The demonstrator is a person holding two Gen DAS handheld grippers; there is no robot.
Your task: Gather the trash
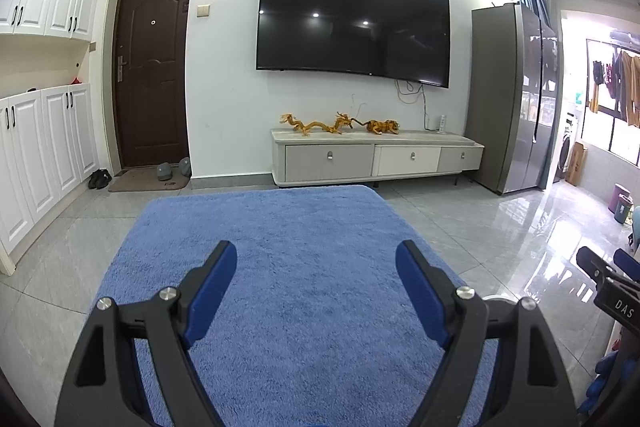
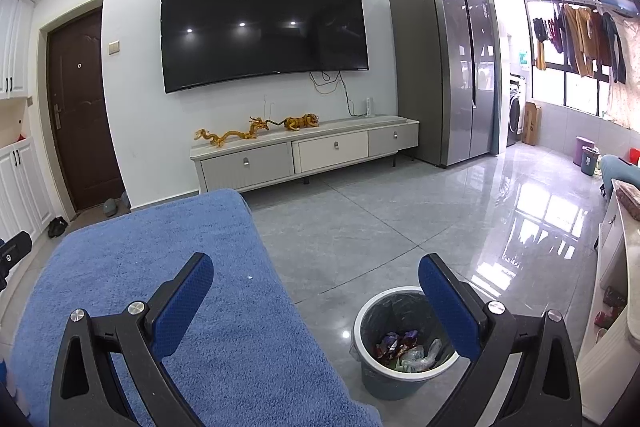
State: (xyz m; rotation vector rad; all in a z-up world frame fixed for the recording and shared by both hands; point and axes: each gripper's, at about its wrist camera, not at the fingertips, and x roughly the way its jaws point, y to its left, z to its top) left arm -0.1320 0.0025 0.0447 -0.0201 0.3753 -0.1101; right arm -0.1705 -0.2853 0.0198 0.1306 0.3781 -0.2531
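A grey trash bin (image 2: 400, 377) with a white rim and a liner stands on the floor by the right edge of the blue fluffy cloth (image 2: 160, 307). It holds several wrappers and crumpled plastic (image 2: 404, 347). My right gripper (image 2: 316, 269) is open and empty, above the cloth's edge and the bin. My left gripper (image 1: 316, 257) is open and empty over the blue cloth (image 1: 300, 267). The right gripper's side (image 1: 608, 279) shows at the right edge of the left wrist view. A tiny white speck (image 2: 250, 277) lies on the cloth.
A TV cabinet (image 1: 376, 155) with dragon and tiger figures stands under a wall TV (image 1: 352, 19). A grey fridge (image 2: 444, 67) is to the right. Two small bins (image 2: 586, 155) stand by the balcony. White cupboards (image 1: 40, 147) and a brown door (image 1: 152, 75) are left.
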